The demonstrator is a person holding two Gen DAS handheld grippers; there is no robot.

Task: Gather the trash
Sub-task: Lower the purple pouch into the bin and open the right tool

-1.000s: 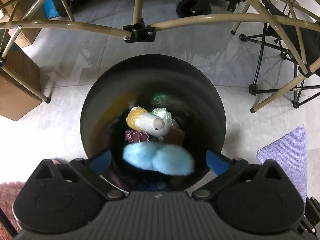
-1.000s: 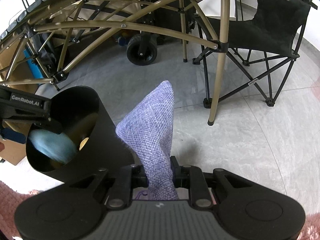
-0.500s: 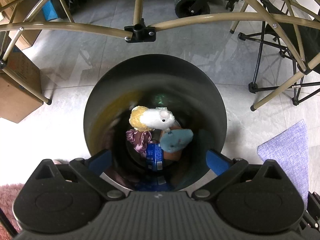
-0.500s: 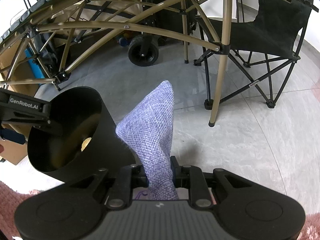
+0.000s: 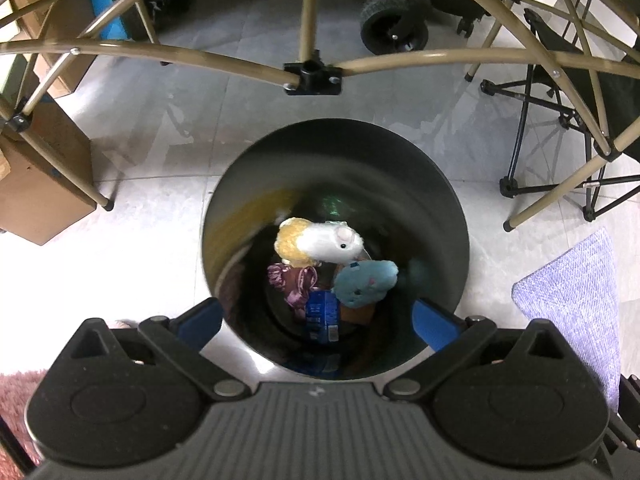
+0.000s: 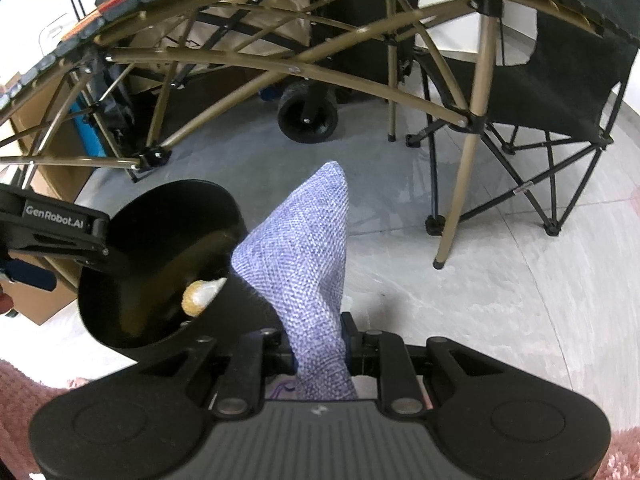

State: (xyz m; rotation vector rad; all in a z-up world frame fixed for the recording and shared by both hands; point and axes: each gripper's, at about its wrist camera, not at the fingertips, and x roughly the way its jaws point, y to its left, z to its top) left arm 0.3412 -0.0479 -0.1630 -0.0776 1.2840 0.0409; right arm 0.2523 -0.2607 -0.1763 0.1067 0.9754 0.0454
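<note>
Our right gripper [image 6: 320, 354] has its fingers clamped on the purple cloth [image 6: 304, 248]. Our left gripper [image 5: 316, 316] hangs over the bin [image 5: 448, 208], fingers [image 5: 200, 317] spread wide and empty. The blue plush [image 5: 366, 282], mid-fall a second ago, now lies inside beside the white plush [image 5: 320, 240].

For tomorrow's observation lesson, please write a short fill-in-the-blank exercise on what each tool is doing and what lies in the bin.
1. The left tool hangs with its jaws ____ above the round black bin.
2. The right tool is shut on a ____ woven cloth.
3. The light blue plush toy lies ____ the bin.
4. Beside it lies a white and ____ plush toy.

Missing words: open; purple; inside; yellow
</note>
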